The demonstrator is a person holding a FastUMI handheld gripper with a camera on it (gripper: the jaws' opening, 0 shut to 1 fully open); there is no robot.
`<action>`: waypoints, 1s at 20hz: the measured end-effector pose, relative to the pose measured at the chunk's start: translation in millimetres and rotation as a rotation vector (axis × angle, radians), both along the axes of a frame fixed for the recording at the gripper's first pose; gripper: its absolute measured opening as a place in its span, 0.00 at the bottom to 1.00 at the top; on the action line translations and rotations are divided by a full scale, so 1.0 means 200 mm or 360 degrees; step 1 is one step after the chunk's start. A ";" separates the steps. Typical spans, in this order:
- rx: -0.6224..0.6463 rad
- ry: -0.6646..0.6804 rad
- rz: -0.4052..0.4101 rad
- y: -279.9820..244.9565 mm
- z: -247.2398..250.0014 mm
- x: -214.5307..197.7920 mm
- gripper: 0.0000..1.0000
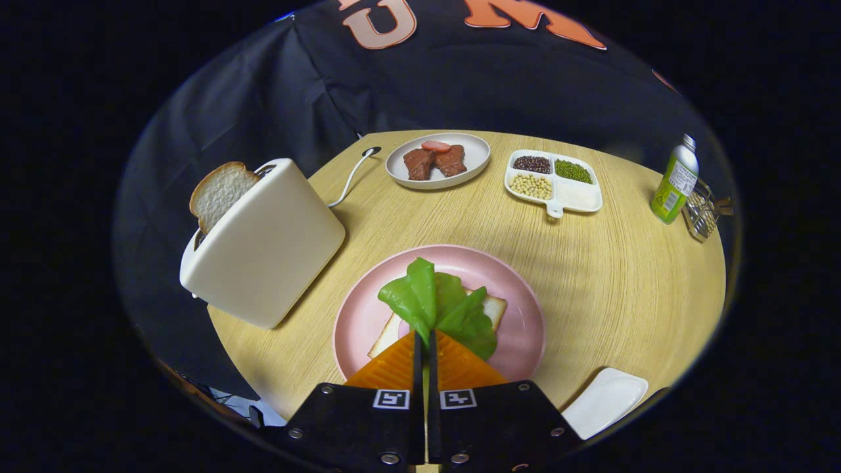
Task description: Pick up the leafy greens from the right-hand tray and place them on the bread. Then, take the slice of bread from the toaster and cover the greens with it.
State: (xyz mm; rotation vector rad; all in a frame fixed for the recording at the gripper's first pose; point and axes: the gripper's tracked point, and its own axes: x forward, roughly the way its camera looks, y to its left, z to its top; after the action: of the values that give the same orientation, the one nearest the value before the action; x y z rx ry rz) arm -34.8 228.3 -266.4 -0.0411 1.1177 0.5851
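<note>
The gripper (424,341) has its jaws pressed almost together, pinching the stem end of the leafy greens (433,303). The leaves fan out just ahead of the jaws and hang over the bread slice (493,307) lying on the pink plate (519,315). Whether the greens already rest on that bread or sit a shade above it, I cannot tell. So by my reading the first half is nearly home: greens carried over, letting go not yet done. Left of the pink plate stands the toaster (263,246), and the second bread slice (220,192) pokes up from its slot, untouched; that covering step is all to come. Right of the pink plate, close by, a white tray (608,399) lies on the worktop (624,276).
</note>
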 end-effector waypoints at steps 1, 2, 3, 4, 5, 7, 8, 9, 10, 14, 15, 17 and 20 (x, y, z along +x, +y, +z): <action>0.0003 -0.0005 -0.0010 0.02 -0.01 0.01 0.03; 0.0014 -0.0010 -0.0007 0.03 -0.01 0.02 0.05; 0.0023 0.0001 -0.0008 0.04 -0.01 0.02 0.05; 0.0027 0.0012 -0.0004 0.06 -0.01 0.01 0.06; 0.0028 0.0021 0.0000 0.07 -0.02 0.00 0.07; 0.0023 0.0041 0.0008 0.08 -0.03 -0.01 0.10; 0.0018 0.0057 0.0010 0.09 -0.03 -0.02 0.11; 0.0030 0.0068 0.0014 0.10 -0.02 -0.02 0.12; 0.0044 0.0054 0.0012 0.11 -0.01 -0.01 0.17; 0.0033 -0.0018 0.0010 0.12 0.10 0.03 0.32; 0.0050 -0.0046 0.0023 0.14 0.14 0.05 0.35; 0.0133 -0.0098 0.0070 0.23 0.26 0.06 0.47; 0.0189 -0.0133 0.0126 0.33 0.40 0.05 0.67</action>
State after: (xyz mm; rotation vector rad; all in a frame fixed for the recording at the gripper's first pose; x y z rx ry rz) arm -24.8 295.2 -186.1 -0.0072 1.0022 0.7135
